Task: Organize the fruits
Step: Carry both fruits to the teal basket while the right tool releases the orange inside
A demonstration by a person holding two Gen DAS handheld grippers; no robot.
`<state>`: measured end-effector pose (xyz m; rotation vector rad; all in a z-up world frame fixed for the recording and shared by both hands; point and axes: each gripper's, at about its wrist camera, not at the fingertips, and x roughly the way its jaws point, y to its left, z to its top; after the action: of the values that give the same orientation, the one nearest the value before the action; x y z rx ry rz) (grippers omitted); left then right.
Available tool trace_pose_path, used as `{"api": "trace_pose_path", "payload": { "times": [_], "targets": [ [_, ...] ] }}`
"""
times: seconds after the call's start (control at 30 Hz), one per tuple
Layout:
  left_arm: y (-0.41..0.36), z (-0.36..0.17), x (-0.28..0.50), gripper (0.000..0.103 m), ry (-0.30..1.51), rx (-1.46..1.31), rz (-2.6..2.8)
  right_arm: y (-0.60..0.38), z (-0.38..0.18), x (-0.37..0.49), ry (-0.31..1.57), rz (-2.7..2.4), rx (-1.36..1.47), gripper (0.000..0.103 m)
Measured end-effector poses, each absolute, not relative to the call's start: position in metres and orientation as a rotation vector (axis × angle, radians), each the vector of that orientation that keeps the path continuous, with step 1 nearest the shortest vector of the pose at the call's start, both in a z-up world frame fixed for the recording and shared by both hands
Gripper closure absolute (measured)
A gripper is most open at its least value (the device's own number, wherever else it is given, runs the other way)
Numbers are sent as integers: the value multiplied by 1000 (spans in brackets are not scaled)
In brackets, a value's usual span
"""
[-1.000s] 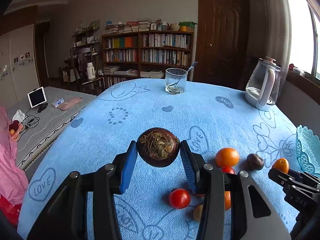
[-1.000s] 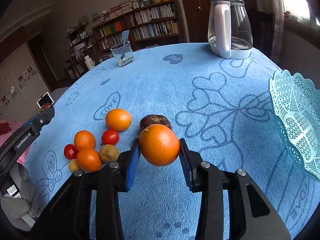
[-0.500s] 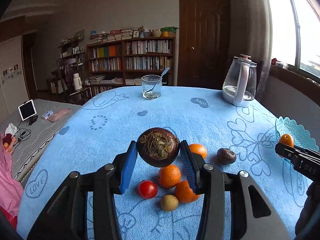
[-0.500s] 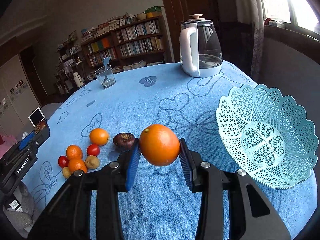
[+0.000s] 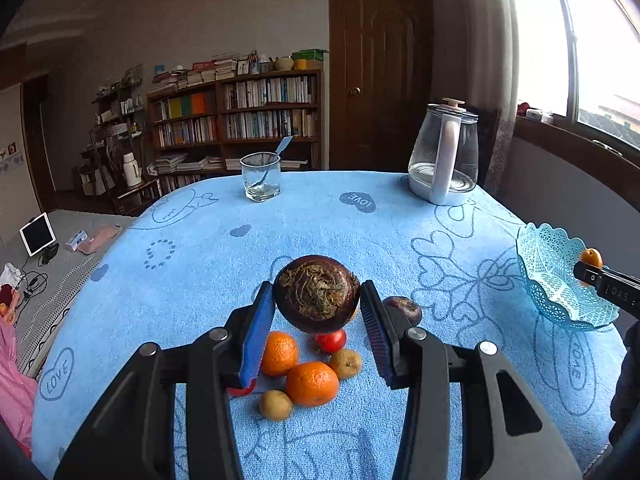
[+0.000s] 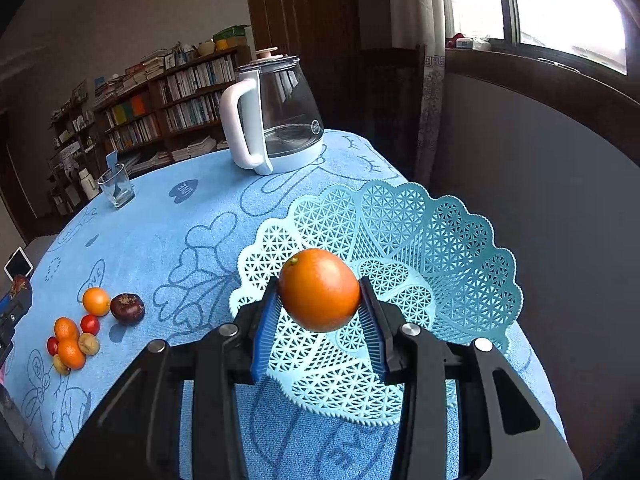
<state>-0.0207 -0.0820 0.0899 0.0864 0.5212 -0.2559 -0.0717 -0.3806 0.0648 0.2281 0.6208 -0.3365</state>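
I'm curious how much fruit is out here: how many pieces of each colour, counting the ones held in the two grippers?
Round orange fruits: 4
Small red tomatoes: 2
Small tan-brown fruits: 2
Dark purple-brown round fruits: 2
Total: 10

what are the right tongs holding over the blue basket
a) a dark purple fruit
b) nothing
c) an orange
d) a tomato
c: the right tongs are clamped on an orange in front of the lattice basket.
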Motion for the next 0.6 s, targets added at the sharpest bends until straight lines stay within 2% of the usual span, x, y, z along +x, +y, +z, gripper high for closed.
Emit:
{"api": "trace_pose_path", "payload": {
  "times": [0.47,0.6],
  "targets": [
    [-136,97,-24,58,522,162,-317,-418,45,-70,635,-394,306,63],
    [-152,98,-24,58,532,176,-346,-425,51,-78,598,-396,342,57]
  ]
}}
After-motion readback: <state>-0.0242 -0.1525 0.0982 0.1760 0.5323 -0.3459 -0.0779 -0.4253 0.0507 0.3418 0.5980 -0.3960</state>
